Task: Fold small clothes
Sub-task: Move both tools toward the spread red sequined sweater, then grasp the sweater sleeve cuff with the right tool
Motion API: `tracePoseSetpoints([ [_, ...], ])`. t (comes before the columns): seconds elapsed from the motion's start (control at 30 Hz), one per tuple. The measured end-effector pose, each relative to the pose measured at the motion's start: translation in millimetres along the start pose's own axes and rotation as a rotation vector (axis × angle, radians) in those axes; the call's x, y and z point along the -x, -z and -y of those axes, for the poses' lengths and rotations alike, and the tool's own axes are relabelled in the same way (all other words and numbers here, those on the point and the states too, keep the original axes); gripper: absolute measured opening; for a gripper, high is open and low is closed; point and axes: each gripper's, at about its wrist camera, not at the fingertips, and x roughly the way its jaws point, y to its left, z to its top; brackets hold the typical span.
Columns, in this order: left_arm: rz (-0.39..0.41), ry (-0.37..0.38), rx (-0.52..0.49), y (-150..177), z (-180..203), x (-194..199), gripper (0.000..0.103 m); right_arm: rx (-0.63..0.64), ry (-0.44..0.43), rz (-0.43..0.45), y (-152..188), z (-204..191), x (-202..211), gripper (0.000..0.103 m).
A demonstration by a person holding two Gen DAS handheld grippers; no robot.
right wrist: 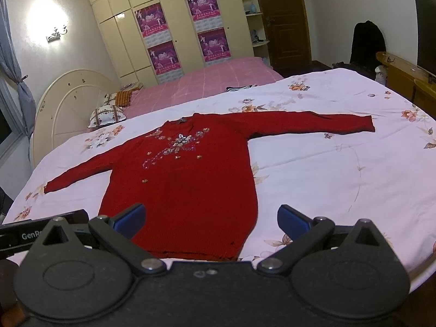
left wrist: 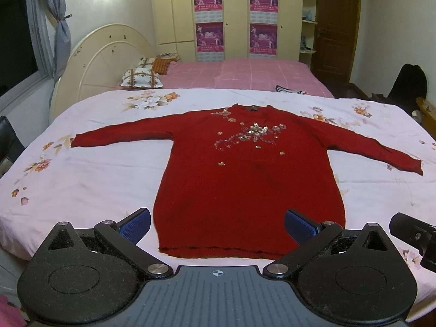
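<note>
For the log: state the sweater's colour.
Dark red sweater, sequinned chest; clearest in the left wrist view.

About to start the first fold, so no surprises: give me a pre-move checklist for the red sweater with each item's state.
1. Red knitted sweater with sequin flowers lies flat, front up: ok.
2. Both sleeves spread out to the sides, not tucked: ok.
3. Left gripper open, holding nothing: ok.
4. Right gripper open, holding nothing: ok.
5. Hem near the grippers, at the edge of the floral white bedsheet: ok.
6. Nothing lying on the sweater: ok.
</note>
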Motion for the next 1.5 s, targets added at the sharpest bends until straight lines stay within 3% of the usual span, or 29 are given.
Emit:
tracePoseSetpoints([
  [0.7,-0.026,0.004,0.003,-8,-1,-18,0.103,-0.011,0.017,-0.006,-2,-1,-9,0.102],
  [1.07,-0.05,0.033,-0.013,-44,-7,-78,0.103,-0.065,0.107,0.035,-19,8,-48,0.102],
  [1.37,-0.069,0.077,-0.046,-82,-15,-149,0.103,-0.111,0.178,0.094,-40,8,-97,0.102],
  [1.5,-0.081,0.084,-0.067,-100,-17,-186,0.103,-0.134,0.21,0.097,-52,8,-121,0.095],
])
